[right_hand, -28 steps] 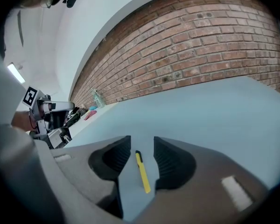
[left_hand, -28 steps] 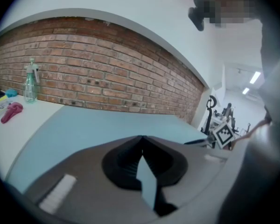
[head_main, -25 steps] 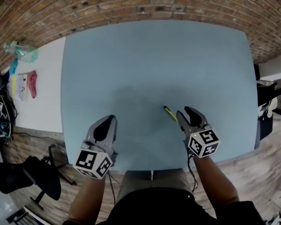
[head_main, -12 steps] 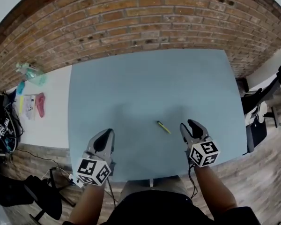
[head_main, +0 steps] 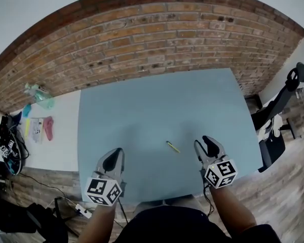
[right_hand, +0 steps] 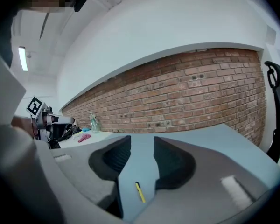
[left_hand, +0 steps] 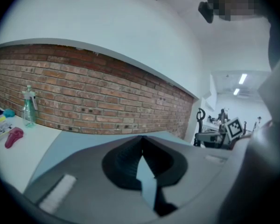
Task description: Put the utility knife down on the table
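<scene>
Brick wall [head_main: 157, 39] curves across the top of the head view, and below it a blue table [head_main: 157, 105] fills the middle of the frame. A white side table [head_main: 55, 140] with a spray bottle [head_main: 38, 92] sits at the far left.

We find the yellow utility knife [head_main: 173, 146] lying flat on the blue table, just below centre and slightly right, and nothing is touching it. The right gripper [head_main: 204, 146] hangs just to the right of it at the near edge. In its own view the jaws stand spread with nothing between them, and the knife [right_hand: 139, 192] shows on the tabletop through the gap, low in the frame. The left gripper [head_main: 113, 161] sits at lower left, well apart from the knife. Its jaws are pressed together at the tips and pinch nothing.

We judge the put-down done, so the step in hand is the release and retreat. The next move asks little of us: draw the right gripper clear without brushing the knife, which looks light enough to skid.
</scene>
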{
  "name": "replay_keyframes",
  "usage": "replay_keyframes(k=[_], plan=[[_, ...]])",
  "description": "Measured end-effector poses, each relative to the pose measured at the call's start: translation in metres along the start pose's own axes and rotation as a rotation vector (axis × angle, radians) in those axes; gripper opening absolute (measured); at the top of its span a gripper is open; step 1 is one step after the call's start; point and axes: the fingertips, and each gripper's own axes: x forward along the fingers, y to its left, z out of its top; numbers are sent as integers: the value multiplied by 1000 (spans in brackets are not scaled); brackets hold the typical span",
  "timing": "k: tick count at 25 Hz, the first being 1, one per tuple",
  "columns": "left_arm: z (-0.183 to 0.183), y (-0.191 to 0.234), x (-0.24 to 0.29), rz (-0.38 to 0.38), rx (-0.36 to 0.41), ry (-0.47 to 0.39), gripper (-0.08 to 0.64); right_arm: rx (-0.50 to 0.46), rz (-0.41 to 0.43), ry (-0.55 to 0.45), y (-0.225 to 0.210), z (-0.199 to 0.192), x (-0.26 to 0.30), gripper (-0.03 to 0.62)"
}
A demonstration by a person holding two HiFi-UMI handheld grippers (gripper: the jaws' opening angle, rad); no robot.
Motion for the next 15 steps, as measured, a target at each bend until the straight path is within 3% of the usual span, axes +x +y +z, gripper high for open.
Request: replay_keyframes(k=[3, 13, 15], plan=[[7, -3, -7, 3, 8, -24, 3, -18, 12, -50, 7, 13, -11, 153], [19, 5, -24, 23, 18, -57, 3, -93, 20, -133, 18, 37, -31, 3], [20, 5, -22, 17, 12, -57, 3, -118, 29, -150, 23, 39, -34, 3]])
